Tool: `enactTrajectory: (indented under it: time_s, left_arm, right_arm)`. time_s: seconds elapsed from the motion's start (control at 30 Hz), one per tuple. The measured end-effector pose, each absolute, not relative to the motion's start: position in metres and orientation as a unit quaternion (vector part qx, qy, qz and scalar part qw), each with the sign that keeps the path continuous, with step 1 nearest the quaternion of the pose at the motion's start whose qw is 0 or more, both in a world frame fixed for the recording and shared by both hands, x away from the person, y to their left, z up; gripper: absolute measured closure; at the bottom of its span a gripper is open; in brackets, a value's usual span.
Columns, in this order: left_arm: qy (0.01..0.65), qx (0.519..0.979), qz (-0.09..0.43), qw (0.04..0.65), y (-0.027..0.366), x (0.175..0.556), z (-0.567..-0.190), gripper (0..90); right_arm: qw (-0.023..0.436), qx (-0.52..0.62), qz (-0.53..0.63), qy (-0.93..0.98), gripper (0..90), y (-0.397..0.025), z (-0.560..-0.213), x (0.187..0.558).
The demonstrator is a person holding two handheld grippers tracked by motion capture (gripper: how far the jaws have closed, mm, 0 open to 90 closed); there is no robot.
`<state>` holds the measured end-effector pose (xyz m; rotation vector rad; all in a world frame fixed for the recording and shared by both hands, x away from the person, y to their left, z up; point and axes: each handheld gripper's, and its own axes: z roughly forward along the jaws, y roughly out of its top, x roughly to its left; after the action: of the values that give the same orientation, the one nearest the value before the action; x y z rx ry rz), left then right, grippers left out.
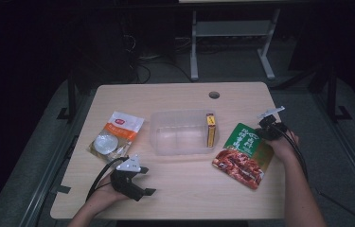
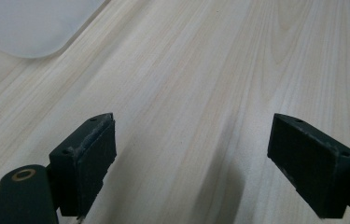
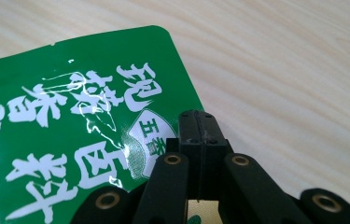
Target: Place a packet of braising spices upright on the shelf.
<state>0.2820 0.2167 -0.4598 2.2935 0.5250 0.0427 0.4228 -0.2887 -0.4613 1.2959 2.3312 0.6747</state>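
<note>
Pale wood-grain table stands in a dark room, grey floor around it and a light metal frame behind. On the table's right side lies the green and red pouch, flat, its green top toward the far edge. The right gripper sits at that pouch's upper right edge; in the right gripper view its jaws are pressed together over the rim of the green pouch, and whether film is caught between them cannot be told. Left of the pouch, near it, stands a clear plastic bin with a yellow box upright against its right wall. Farther left lies an orange and white packet. The left gripper rests near the front edge, jaws spread wide over bare wood.
</note>
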Motion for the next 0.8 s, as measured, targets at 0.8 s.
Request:
enactTrajectory:
  time_s: [0.8]
  left_arm:
    - [0.199,0.902,0.013,0.383,0.214,0.281,-0.459,14.8]
  right_arm:
    - [0.168,0.407,0.198,0.876,90.0,-0.282,-0.453,0.362]
